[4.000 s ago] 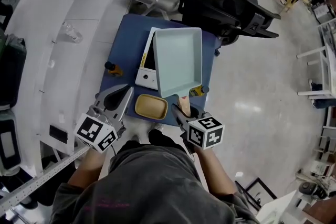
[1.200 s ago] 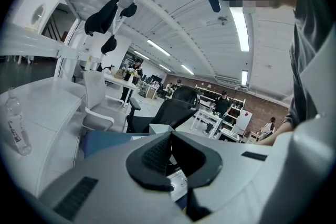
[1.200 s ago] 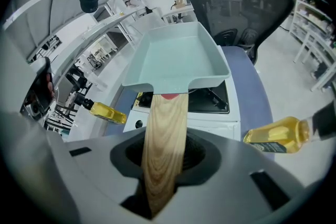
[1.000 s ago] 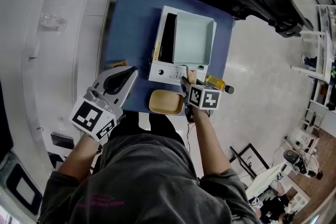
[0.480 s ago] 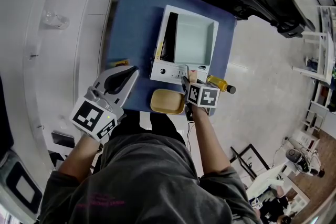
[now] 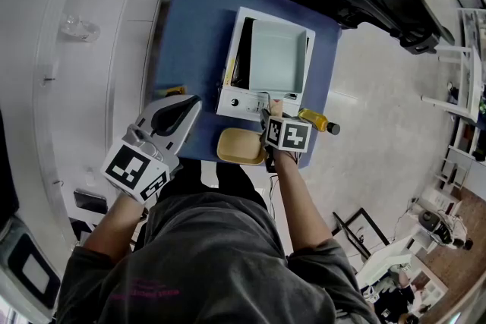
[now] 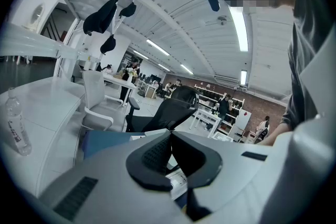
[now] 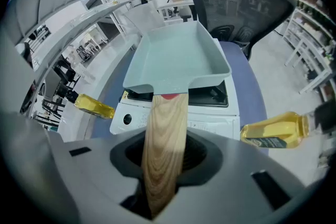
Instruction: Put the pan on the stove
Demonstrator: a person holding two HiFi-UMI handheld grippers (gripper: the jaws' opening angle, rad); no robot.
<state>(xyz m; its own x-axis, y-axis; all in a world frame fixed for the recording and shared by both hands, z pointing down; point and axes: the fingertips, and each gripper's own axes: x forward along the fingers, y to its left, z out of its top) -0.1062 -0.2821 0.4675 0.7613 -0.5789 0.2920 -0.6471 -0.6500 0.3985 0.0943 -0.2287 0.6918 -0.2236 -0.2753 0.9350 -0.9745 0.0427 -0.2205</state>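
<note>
Right tool (image 6: 269, 114) is clamping the wooden handle (image 8: 164, 134) of the pale green square pan (image 6: 279, 61), though its jaws have just been easing open a touch. Pan's sitting on the white stove (image 6: 241, 104) on the blue tabletop (image 6: 194, 34). Left tool (image 6: 191, 102) is hanging closed and empty off to the side.

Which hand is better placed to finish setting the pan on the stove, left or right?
Right. The right gripper has the pan's handle between its jaws, just opened slightly, over the stove. The left gripper is shut, empty, off to the side.
</note>
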